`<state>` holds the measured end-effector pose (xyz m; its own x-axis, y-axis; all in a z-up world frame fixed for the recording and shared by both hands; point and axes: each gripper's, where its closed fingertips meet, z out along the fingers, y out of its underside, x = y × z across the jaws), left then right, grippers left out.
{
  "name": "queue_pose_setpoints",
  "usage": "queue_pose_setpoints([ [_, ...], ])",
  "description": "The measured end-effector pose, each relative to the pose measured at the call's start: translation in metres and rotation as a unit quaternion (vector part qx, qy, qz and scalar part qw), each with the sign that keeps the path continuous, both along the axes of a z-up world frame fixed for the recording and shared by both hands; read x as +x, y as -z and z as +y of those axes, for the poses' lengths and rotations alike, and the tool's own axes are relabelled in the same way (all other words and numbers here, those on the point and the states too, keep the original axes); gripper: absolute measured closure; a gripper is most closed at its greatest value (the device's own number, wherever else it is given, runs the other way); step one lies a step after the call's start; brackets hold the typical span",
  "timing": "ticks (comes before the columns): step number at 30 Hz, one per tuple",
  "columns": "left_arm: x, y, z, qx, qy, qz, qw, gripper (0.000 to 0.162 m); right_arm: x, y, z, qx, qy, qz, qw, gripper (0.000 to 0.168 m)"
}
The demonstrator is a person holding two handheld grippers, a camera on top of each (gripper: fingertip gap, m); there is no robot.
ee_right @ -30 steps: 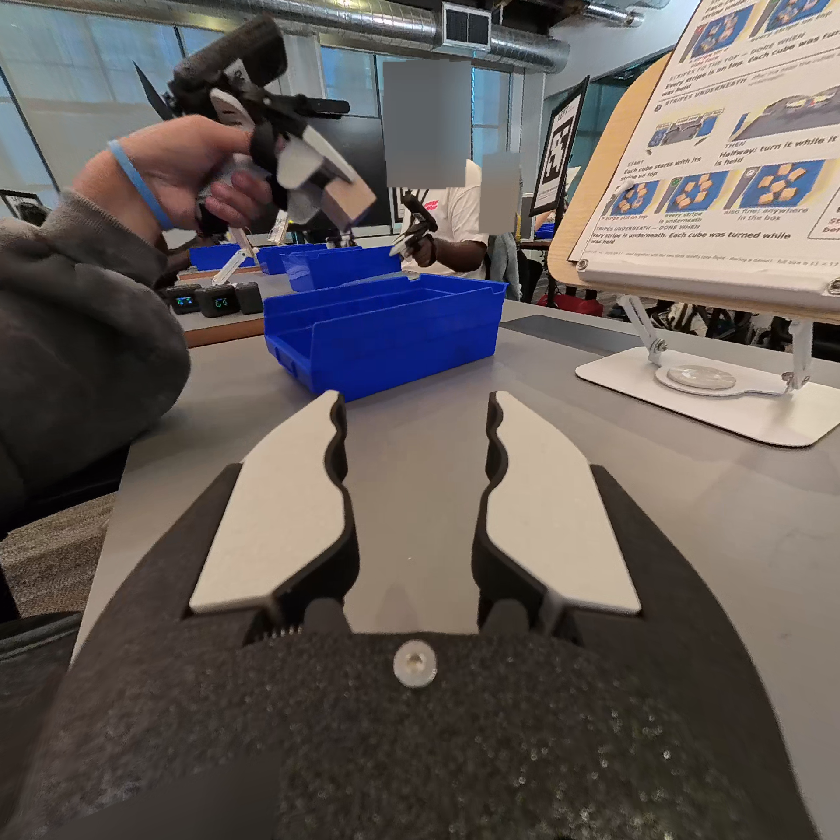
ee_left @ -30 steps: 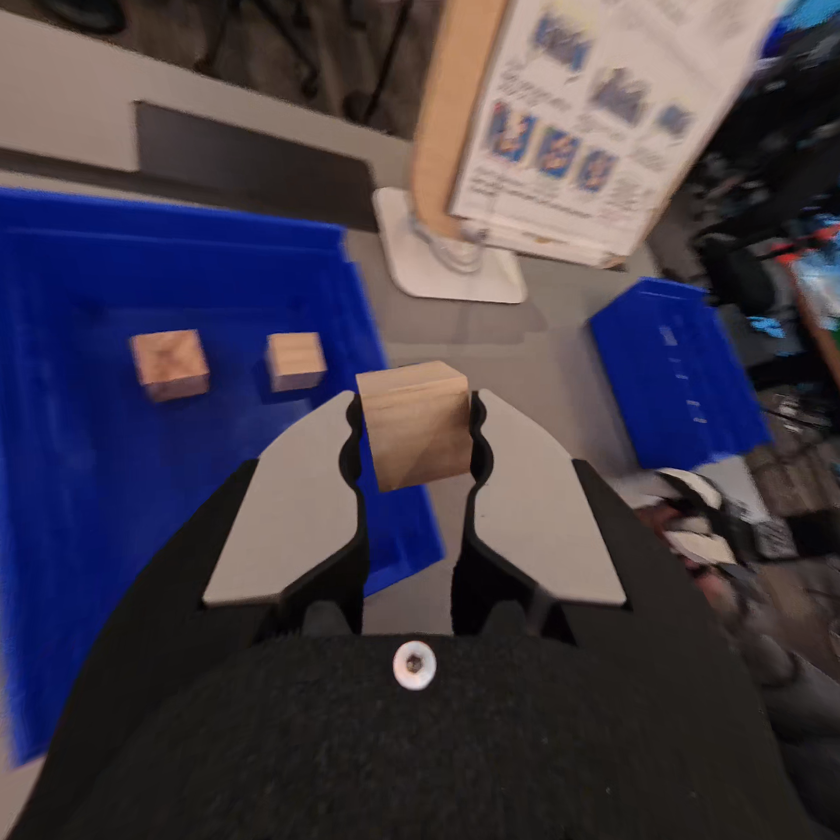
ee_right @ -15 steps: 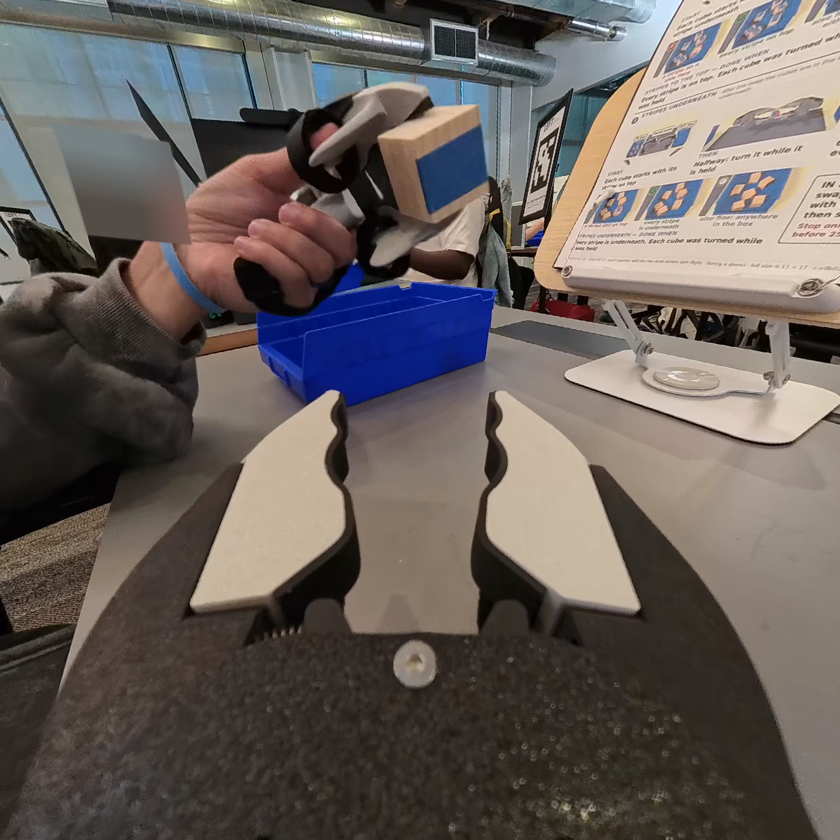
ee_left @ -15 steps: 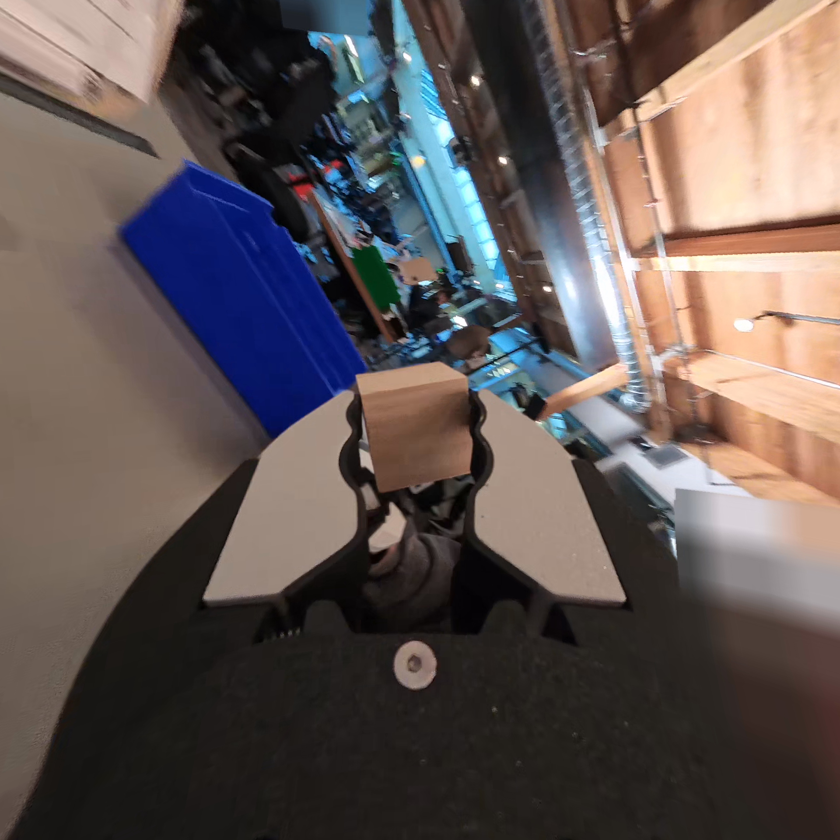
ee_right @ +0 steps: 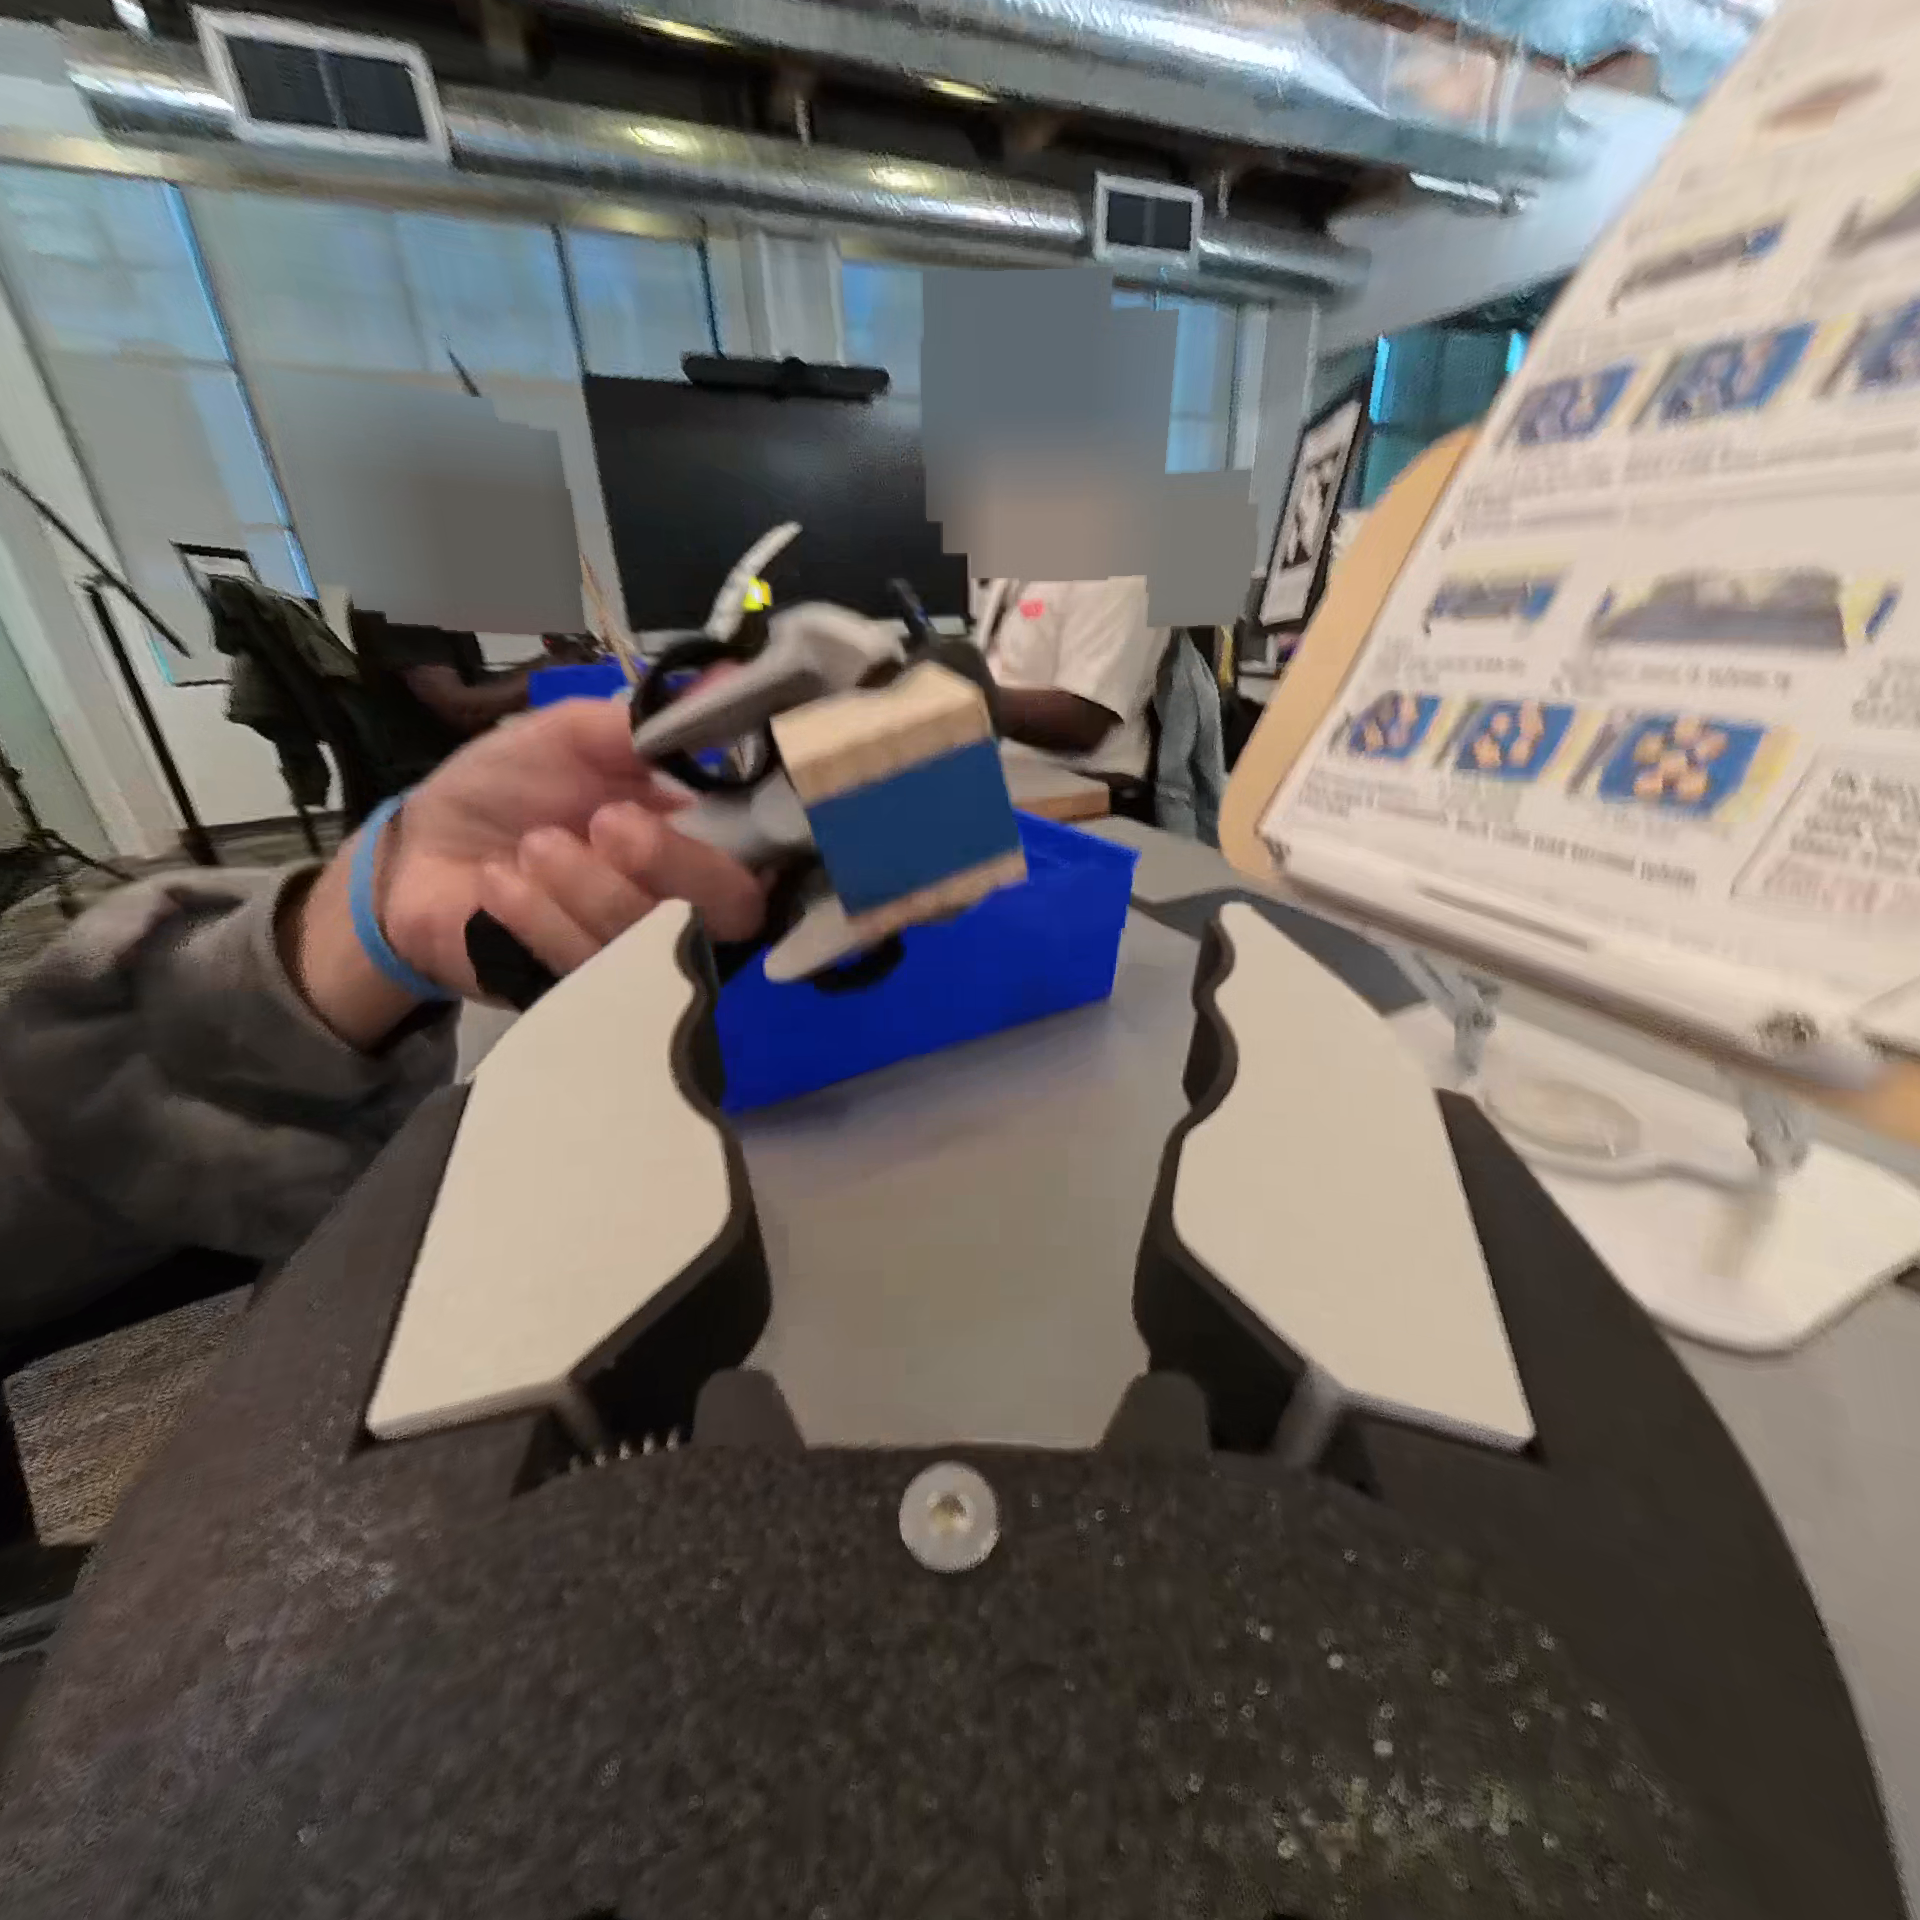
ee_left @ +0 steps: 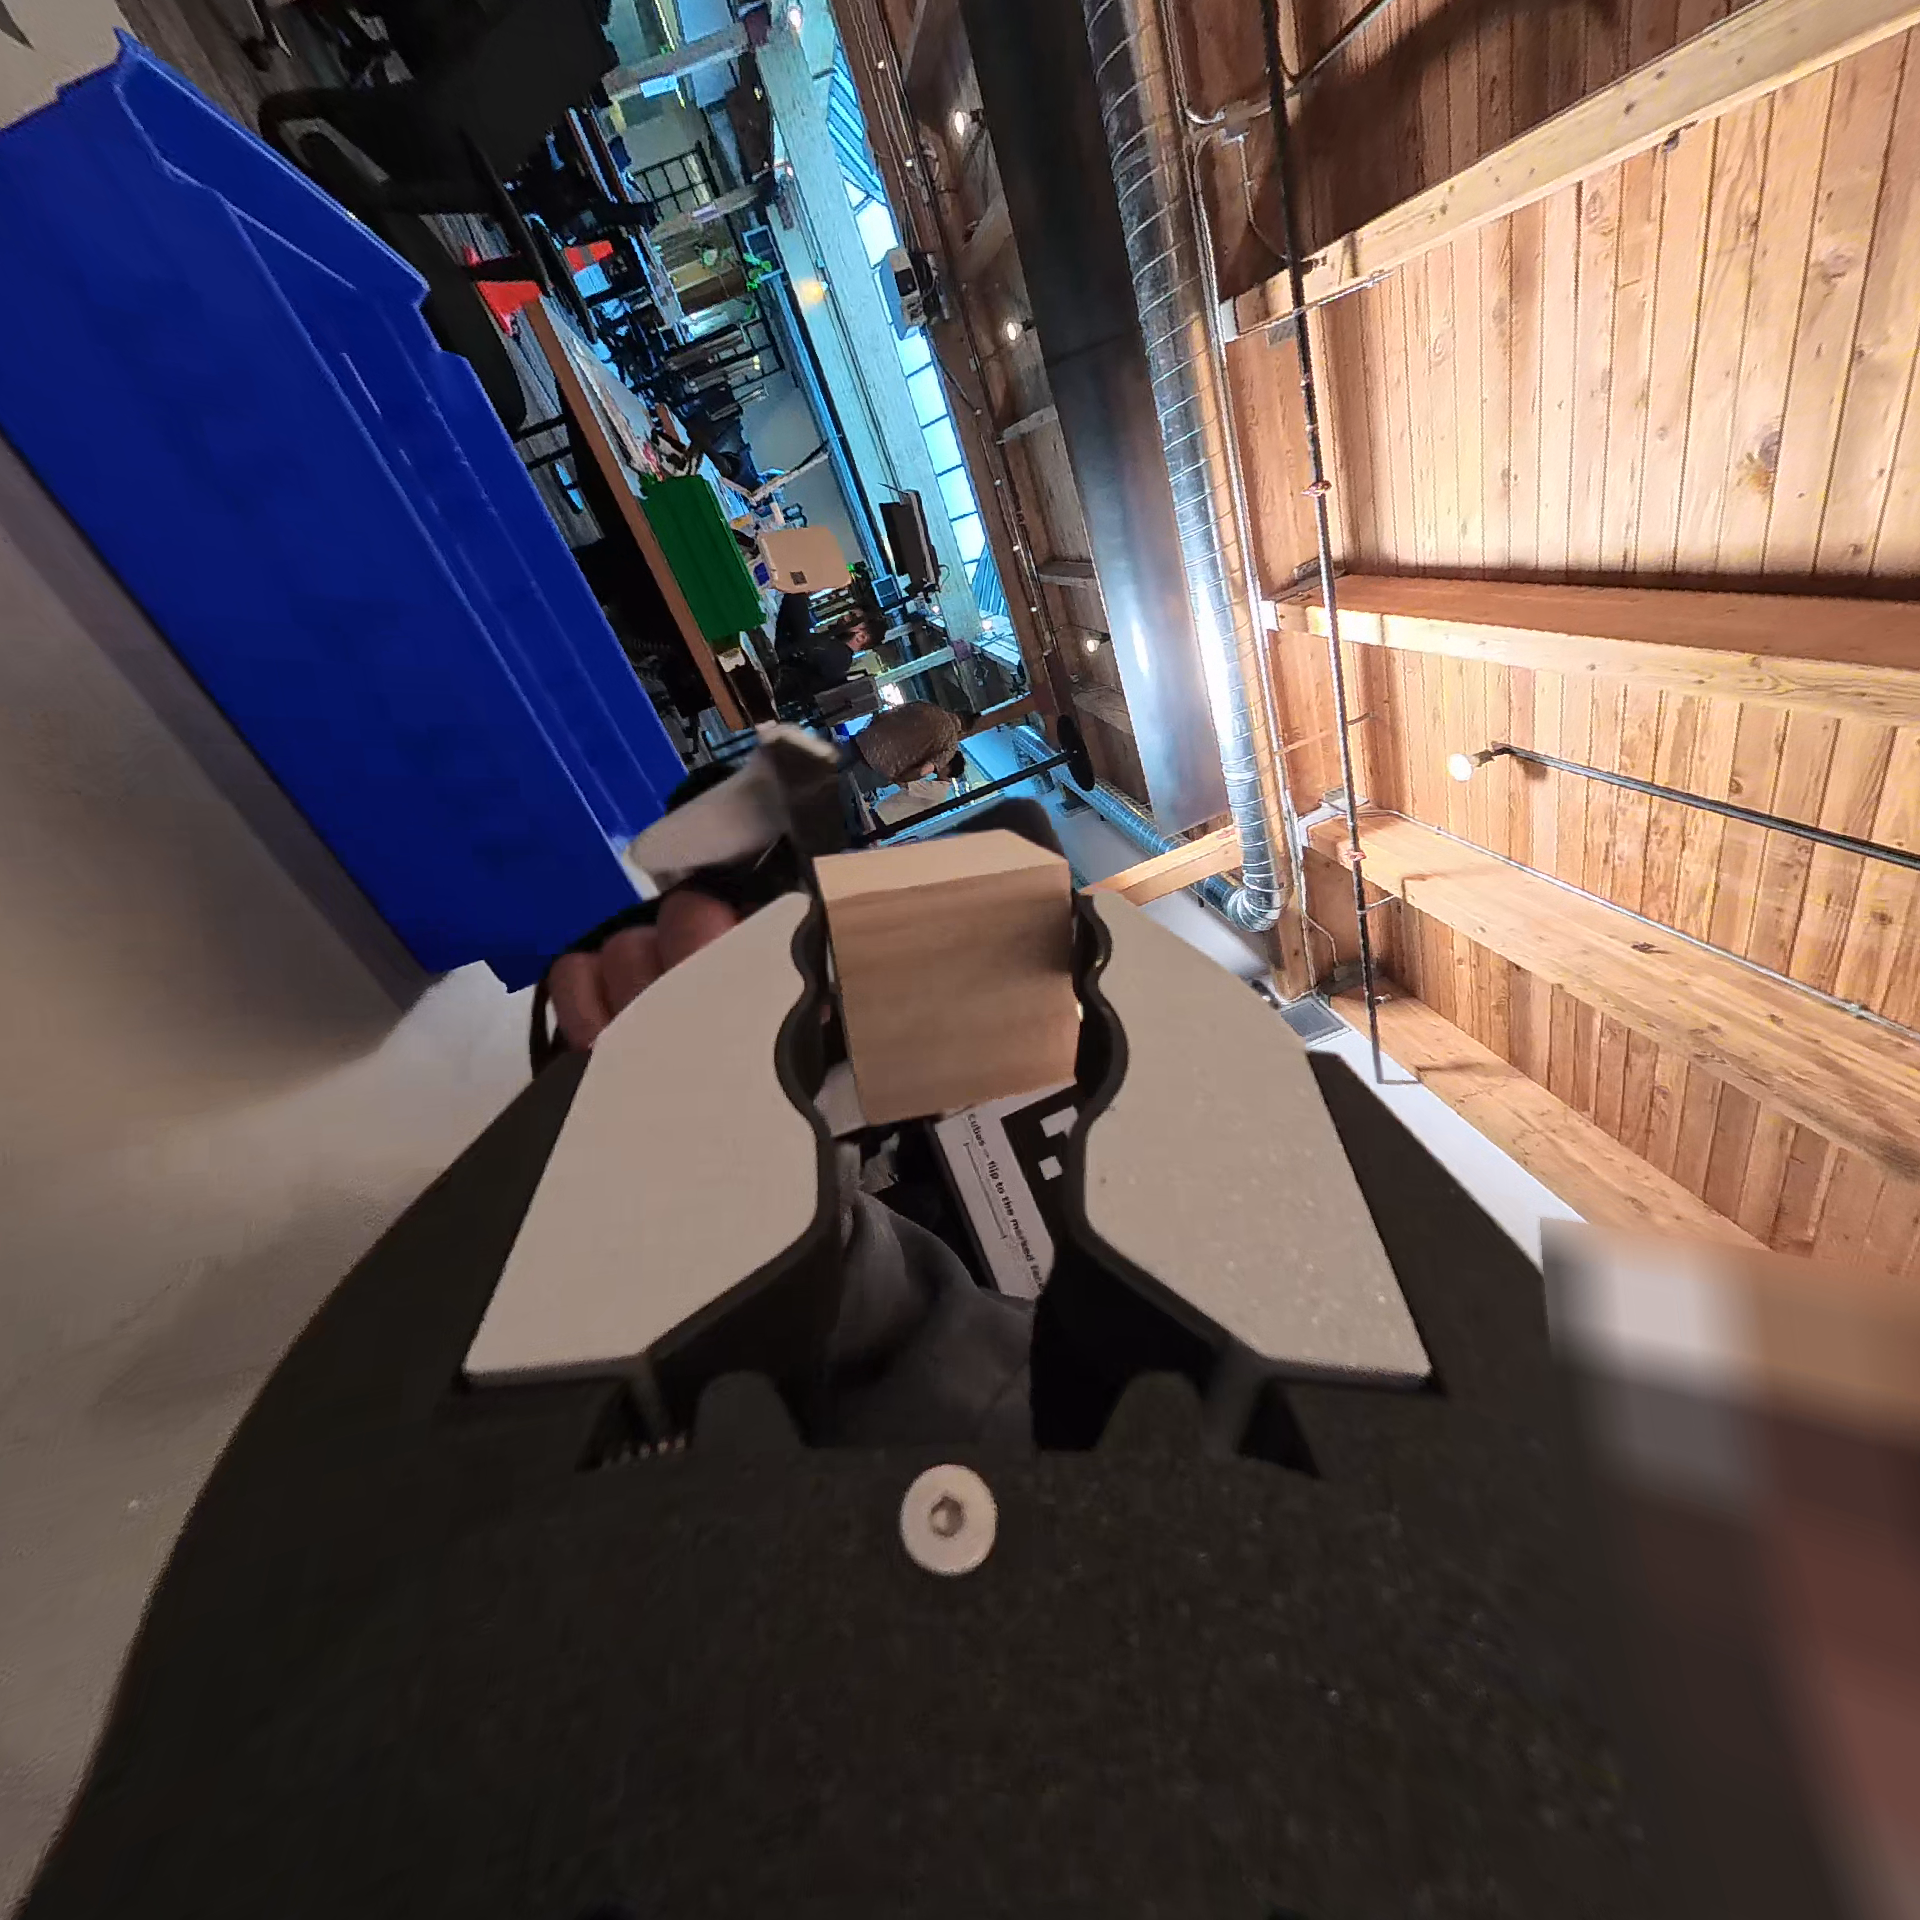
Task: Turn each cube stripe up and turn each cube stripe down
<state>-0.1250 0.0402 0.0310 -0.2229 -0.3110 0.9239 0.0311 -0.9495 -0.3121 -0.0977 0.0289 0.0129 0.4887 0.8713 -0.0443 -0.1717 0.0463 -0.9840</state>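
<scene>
The left gripper (ee_left: 951, 971) is carrying the pale wooden cube with a blue stripe (ee_left: 951, 977) away from above the blue plastic bin, where it was hanging a second ago, and is rolling over in the air, so that its camera is now looking towards the timber ceiling rather than down at the surface. In the right wrist view the cube (ee_right: 899, 805) is showing its striped face towards the right gripper (ee_right: 951, 1003), tilted and blurred by motion; judged from this, the turning of this cube is under way in the hand and the setting down is still to come. The left gripper is pinching the cube at its tips, closed to the cube's width, with the wood touching both inner faces. The right gripper is standing wide apart and holding nothing, low over the grey surface (ee_right: 940, 1278), with the cube ahead of and above its tips, and a blue bin (ee_right: 935, 997) beyond them.
</scene>
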Motion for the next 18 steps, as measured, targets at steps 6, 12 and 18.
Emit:
queue_pose_setpoints([
  [6, 0.007, 0.004, -0.007, -0.029, 0.033, -0.016, 0.999, 0.118, -0.033, -0.006, 0.002, 0.038, -0.065, -0.078, 0.994, 0.086],
  [12, 0.015, 0.011, -0.009, -0.043, 0.04, -0.007, 0.998, 0.12, -0.031, -0.002, -0.001, 0.096, -0.028, -0.114, 0.988, 0.123],
  [18, -0.017, 0.009, 0.018, 0.059, -0.063, 0.08, 0.993, 0.1, 0.009, -0.02, 0.0, 0.063, 0.013, -0.09, 0.994, 0.123],
])
